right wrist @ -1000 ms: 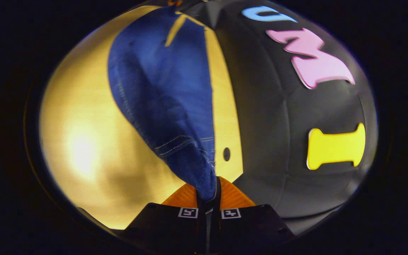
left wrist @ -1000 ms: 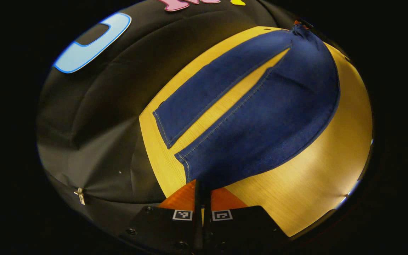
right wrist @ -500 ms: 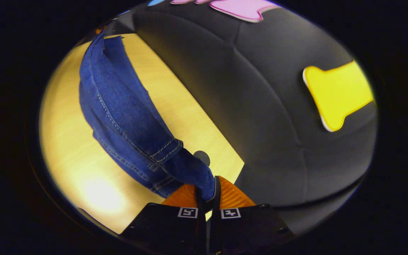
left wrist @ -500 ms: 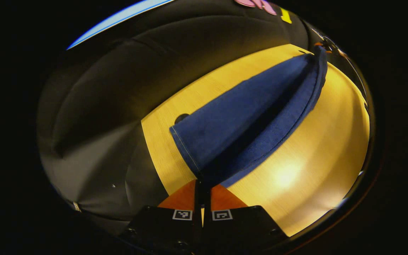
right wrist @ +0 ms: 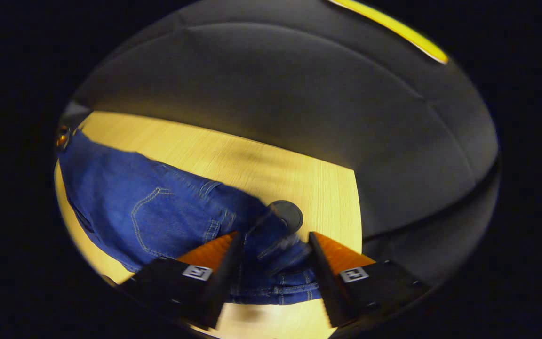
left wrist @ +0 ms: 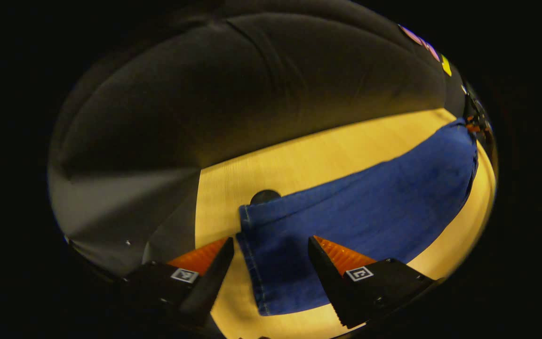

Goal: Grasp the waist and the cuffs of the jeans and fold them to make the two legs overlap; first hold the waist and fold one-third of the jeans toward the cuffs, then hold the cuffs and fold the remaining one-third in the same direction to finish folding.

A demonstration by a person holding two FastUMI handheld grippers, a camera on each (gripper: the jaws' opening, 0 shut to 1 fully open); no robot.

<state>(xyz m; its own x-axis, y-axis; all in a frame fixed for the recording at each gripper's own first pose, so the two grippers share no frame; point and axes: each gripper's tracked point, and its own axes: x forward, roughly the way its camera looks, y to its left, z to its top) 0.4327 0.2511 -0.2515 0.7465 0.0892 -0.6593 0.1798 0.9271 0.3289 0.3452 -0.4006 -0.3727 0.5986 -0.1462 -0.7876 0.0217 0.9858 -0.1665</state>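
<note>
The blue jeans (left wrist: pixel 360 207) lie flat on the wooden table (left wrist: pixel 299 160), one leg folded over the other. In the left gripper view the cuff end (left wrist: pixel 252 254) lies between the spread fingers of my left gripper (left wrist: pixel 271 249), which is open and holds nothing. In the right gripper view the waist end with its back pocket (right wrist: pixel 158 216) and belt loops lies under my right gripper (right wrist: pixel 275 242), which is open too; the cloth there is blurred. The other gripper shows small at the far end of the jeans in each view.
A round dark hole in the tabletop (left wrist: pixel 265 196) sits just beyond the cuff; another hole (right wrist: pixel 287 214) lies by the waist. The table's far edge meets the black cloth wall (left wrist: pixel 252 94). Bare wood (right wrist: pixel 252 165) runs along the jeans' far side.
Both grippers carried the lifted leg over onto the other leg, lowered to the table and opened, letting go of the cuff and the waist. The jeans now lie flat and doubled.
</note>
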